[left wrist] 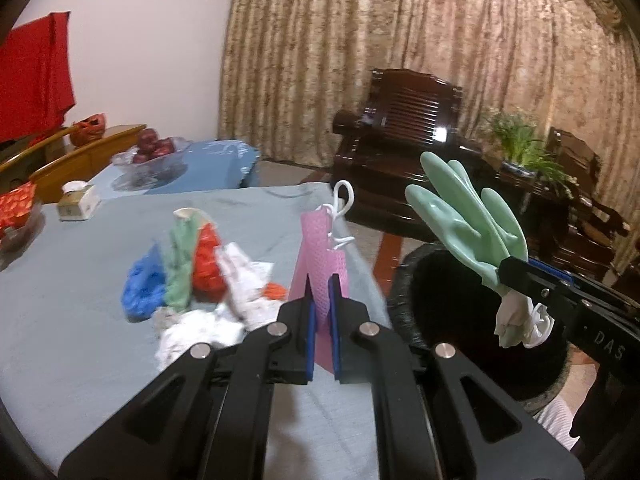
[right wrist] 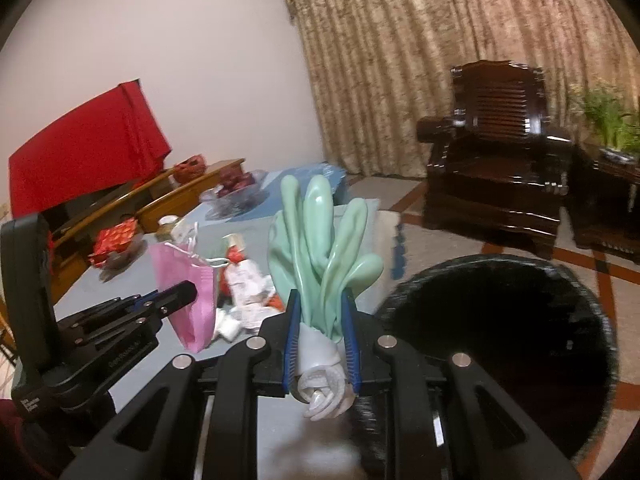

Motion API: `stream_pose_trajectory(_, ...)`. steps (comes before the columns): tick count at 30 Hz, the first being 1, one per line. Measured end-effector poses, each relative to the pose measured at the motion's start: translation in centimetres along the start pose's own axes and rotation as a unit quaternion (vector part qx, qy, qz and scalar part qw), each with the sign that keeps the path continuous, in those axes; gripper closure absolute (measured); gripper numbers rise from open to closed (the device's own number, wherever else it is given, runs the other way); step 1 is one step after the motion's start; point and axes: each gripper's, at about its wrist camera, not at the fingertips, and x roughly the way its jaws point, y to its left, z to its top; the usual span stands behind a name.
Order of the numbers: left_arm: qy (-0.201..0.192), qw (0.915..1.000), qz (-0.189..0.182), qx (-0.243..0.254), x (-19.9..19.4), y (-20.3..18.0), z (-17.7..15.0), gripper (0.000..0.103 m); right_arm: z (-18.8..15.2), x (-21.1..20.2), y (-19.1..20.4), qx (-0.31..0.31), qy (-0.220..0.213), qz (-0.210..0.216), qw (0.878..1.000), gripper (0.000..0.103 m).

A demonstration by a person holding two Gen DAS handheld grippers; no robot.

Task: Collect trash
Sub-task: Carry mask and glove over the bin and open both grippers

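Observation:
My left gripper is shut on a pink mesh bag with a white drawstring, held upright above the blue-grey table. The same bag and left gripper show at the left in the right wrist view. My right gripper is shut on a mint green rubber glove at its cuff, fingers pointing up. From the left wrist view the glove and right gripper hang over the black trash bin. A pile of trash, blue, green, red and white wrappers, lies on the table.
The bin stands beside the table's right edge. A glass bowl of red fruit, a small box and a red packet sit on the table's far part. A dark wooden armchair and a potted plant stand behind.

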Motion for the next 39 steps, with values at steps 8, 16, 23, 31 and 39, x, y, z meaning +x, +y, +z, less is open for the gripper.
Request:
stream_pose_trajectory(8, 0.006, 0.9988, -0.044, 0.019, 1.7, -3.9, 0.4, 0.098, 0.2, -1.9, -3.9, 0.022, -0.014, -0.051, 0.998, 0.083)
stream_pose_trajectory(16, 0.010, 0.9952, -0.088, 0.044, 3.6, -8.4, 0.8, 0.098, -0.7, -2.6, -7.6, 0.047, -0.007, -0.097, 0.994, 0.083)
stream_pose_trajectory(23, 0.020, 0.9909, -0.118, 0.062, 5.9, -12.5, 0.7, 0.098, -1.5, -3.4, -10.2, 0.064, -0.001, -0.126, 0.990, 0.083)
stream_pose_trajectory(31, 0.038, 0.9850, -0.147, 0.082, 8.1, -16.4, -0.1, 0.097, -2.2, -3.4, -12.2, 0.088, 0.009, -0.152, 0.984, 0.083)
stream_pose_trajectory(39, 0.052, 0.9821, -0.164, 0.077, 9.2, -16.9, -0.6, 0.059, -3.5, -3.3, -14.0, 0.105, 0.021, -0.169, 0.980, 0.076)
